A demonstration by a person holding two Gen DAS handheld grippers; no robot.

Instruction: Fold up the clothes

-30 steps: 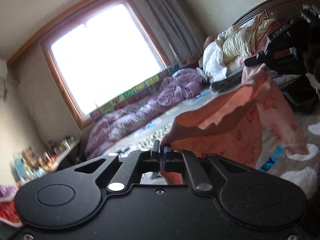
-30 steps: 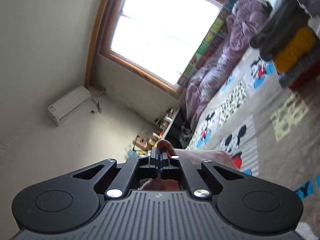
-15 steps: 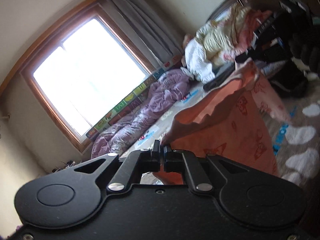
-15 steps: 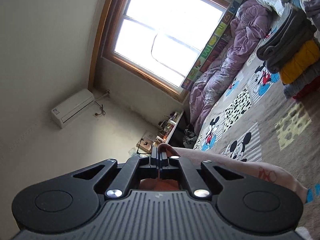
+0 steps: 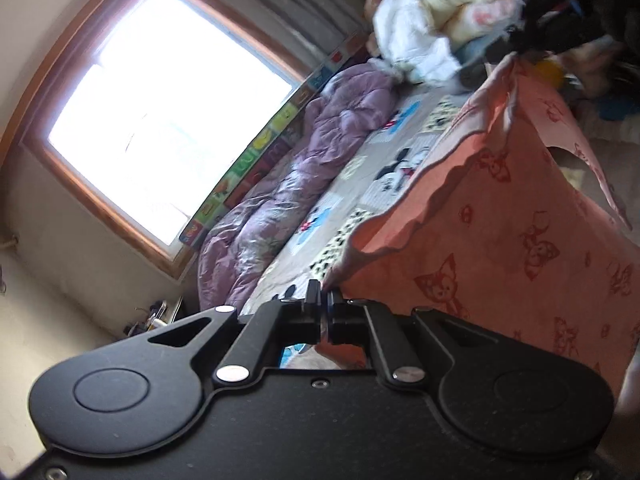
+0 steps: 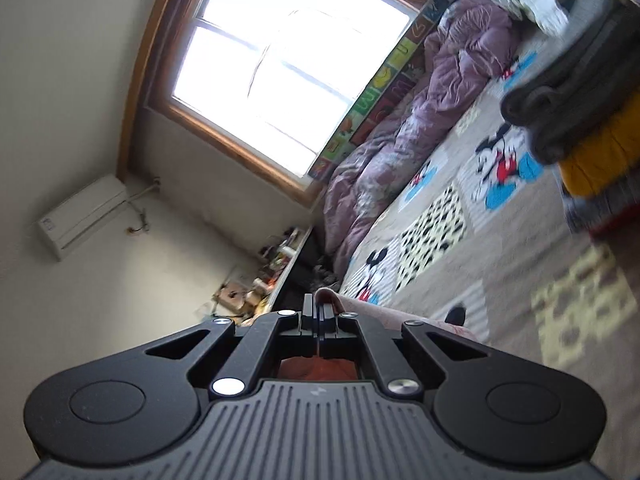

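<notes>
A salmon-pink garment (image 5: 500, 216) printed with red cats and butterflies hangs in the air above the bed, stretched between both grippers. My left gripper (image 5: 323, 300) is shut on one corner of its edge. The far corner is pinched by my right gripper (image 5: 516, 46), seen dark and blurred at the upper right of the left wrist view. In the right wrist view my right gripper (image 6: 319, 312) is shut on a fold of the pink garment (image 6: 384, 316), which trails off to the right below the jaws.
A bed with a cartoon-mouse patterned cover (image 6: 460, 216) lies below. A rumpled purple quilt (image 5: 304, 176) runs along the window (image 5: 168, 112). Folded clothes in grey and yellow (image 6: 584, 120) are stacked at the right. A loose white and cream pile (image 5: 436, 12) sits by the headboard.
Both wrist views have rolled further sideways. The garment is pulled wider and flatter between the grippers, showing more of its printed face. Both grips have held.
</notes>
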